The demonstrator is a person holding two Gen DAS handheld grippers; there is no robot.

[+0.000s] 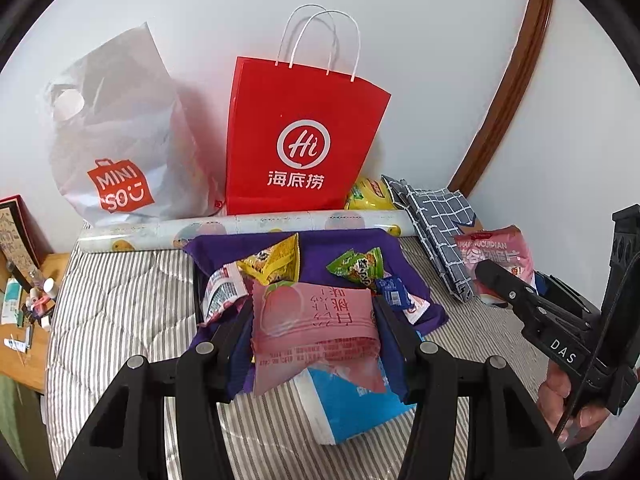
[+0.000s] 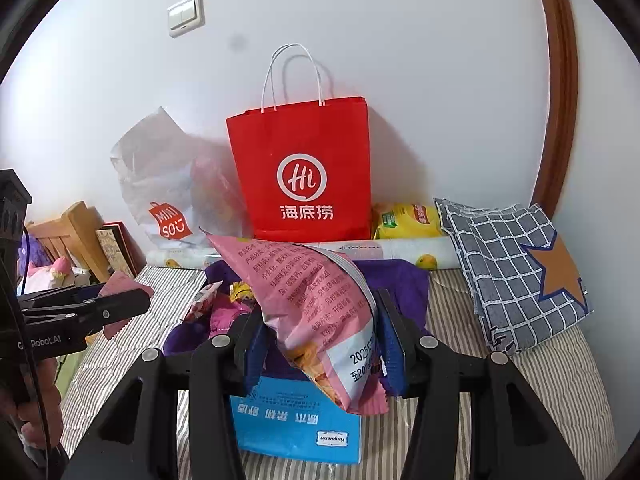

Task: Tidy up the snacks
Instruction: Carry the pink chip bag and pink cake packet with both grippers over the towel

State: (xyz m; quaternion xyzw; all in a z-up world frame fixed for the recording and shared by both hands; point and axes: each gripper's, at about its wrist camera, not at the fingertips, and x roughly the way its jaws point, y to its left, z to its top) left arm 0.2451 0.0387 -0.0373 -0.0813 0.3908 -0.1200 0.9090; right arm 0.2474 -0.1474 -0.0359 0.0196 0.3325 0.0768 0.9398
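Left wrist view: the left gripper (image 1: 314, 330) clamps a flat pink peach-print packet (image 1: 312, 332) between its fingers, held above the purple cloth (image 1: 348, 248) where a yellow sachet (image 1: 272, 262) and a green sachet (image 1: 356, 268) lie. A red paper bag (image 1: 300, 140) stands against the wall behind.

Right wrist view: the right gripper (image 2: 320, 340) pinches a large pink crisp bag (image 2: 316, 312), tilted, over a blue tissue pack (image 2: 296, 424) on the striped bed (image 2: 540, 380). A checked cushion (image 2: 512, 264) lies to the right.
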